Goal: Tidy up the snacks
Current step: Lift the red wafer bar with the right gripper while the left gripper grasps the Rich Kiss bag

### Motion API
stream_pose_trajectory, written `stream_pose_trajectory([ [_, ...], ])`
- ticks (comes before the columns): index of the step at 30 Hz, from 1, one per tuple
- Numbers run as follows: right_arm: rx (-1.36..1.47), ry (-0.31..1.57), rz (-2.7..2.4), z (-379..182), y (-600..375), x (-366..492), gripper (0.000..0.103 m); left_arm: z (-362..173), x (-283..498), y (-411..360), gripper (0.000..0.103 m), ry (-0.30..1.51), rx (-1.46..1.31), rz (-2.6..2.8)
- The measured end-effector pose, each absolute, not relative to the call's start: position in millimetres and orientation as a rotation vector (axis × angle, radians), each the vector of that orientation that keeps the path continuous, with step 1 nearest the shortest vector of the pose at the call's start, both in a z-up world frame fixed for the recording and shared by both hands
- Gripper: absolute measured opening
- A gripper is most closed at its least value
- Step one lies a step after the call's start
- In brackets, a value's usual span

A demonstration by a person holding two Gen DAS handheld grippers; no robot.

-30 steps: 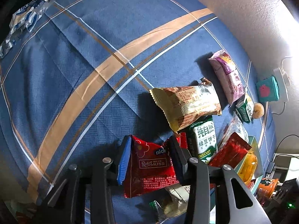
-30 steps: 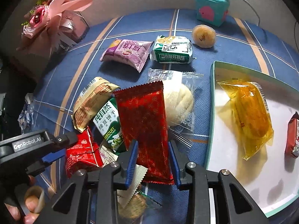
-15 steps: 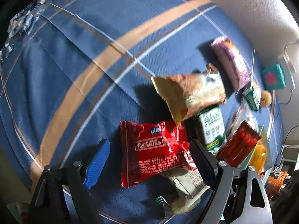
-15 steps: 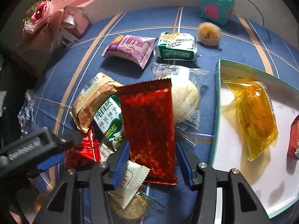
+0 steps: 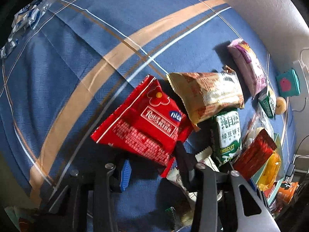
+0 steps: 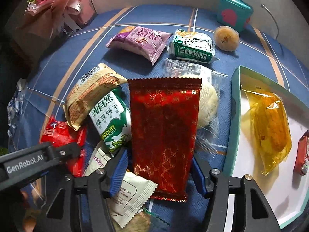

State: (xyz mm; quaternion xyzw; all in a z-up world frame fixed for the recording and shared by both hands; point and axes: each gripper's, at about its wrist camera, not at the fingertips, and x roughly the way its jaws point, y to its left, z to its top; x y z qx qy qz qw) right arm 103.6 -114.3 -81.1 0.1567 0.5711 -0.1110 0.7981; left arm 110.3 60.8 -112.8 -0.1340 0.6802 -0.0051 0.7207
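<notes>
My left gripper (image 5: 152, 166) is shut on the lower edge of a red Kiss snack packet (image 5: 143, 119) and holds it tilted above the blue cloth. In the right wrist view that packet (image 6: 61, 135) sits at the left under the left gripper's finger. My right gripper (image 6: 160, 172) is shut on a dark red patterned packet (image 6: 164, 131), lifted over the snack pile. A white tray with a teal rim (image 6: 234, 127) at the right holds an orange-yellow packet (image 6: 270, 127) and a small red packet (image 6: 302, 154).
Loose snacks lie on the cloth: a tan packet (image 6: 90, 94), a green biscuit packet (image 6: 112, 119), a purple packet (image 6: 139, 40), a green-white packet (image 6: 193, 46), a clear-wrapped bun (image 6: 208, 100), a round pastry (image 6: 227, 37), a white packet (image 6: 127, 195). A teal box (image 6: 233, 12) and pink bouquet (image 6: 58, 3) stand behind.
The left gripper opened half a second ago, then closed again on the red Kiss packet and lifted it, tilted. The right gripper has raised the dark red packet closer to its camera.
</notes>
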Motion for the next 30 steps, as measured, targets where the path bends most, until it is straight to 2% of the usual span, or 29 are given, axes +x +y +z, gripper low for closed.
stream_pose_trajectory([
  [6, 0.347, 1.217, -0.266, -82, -116, 104, 0.064, -108, 109, 75, 0.042, 1.503, -0.349, -0.027],
  [8, 0.351, 1.216, -0.27, -83, -119, 104, 0.052, -108, 111, 81, 0.038, 1.503, -0.371, -0.033],
  [10, 0.351, 1.218, -0.266, -82, -118, 104, 0.047, -104, 112, 89, 0.037, 1.498, -0.382, -0.042],
  [13, 0.351, 1.216, -0.254, -80, -124, 104, 0.045, -98, 117, 87, 0.033, 1.482, -0.392, -0.053],
  [23, 0.423, 1.198, -0.214, -64, -138, 92, 0.041, -72, 108, 107, 0.03, 1.438, -0.464, -0.102],
  [26, 0.467, 1.176, -0.189, -53, -140, 84, 0.033, -58, 108, 116, 0.029, 1.413, -0.479, -0.12],
  [27, 0.474, 1.167, -0.188, -50, -142, 82, 0.024, -56, 108, 116, 0.029, 1.406, -0.482, -0.122],
  [30, 0.478, 1.155, -0.184, -43, -146, 78, 0.021, -46, 105, 122, 0.029, 1.383, -0.5, -0.133],
])
